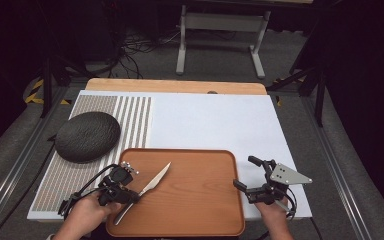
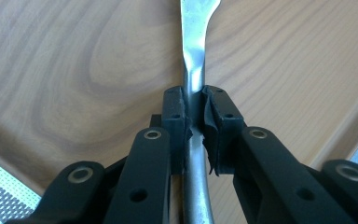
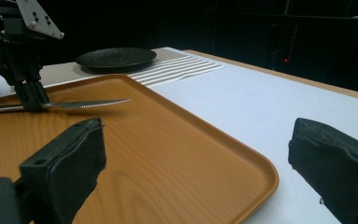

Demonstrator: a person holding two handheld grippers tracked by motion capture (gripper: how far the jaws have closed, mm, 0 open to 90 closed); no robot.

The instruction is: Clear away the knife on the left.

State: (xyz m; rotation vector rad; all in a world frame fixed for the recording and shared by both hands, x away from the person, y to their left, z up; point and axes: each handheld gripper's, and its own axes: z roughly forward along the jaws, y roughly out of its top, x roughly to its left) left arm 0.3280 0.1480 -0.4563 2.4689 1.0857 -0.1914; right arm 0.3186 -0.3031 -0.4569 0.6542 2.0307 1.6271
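The left claw (image 2: 193,119) is clamped on the handle of a table knife (image 1: 152,184) held just over the wooden tray (image 1: 195,200). The right claw (image 3: 205,158) gapes wide, holding nothing, at the tray's right edge on the desk (image 1: 220,120).

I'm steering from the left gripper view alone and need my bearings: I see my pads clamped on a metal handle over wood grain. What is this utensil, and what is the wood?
Observer: It is a knife with a serrated blade, and the wood is a tray.
Operator: Is anything else near it?
Observer: A dark round plate sits beyond the tray's left corner, on a striped mat.
Operator: Where is the other gripper?
Observer: The right gripper is at the tray's right edge, jaws open, holding nothing.
Operator: Is the blade down on the tray?
Observer: From the right gripper view, the blade looks slightly raised above it.
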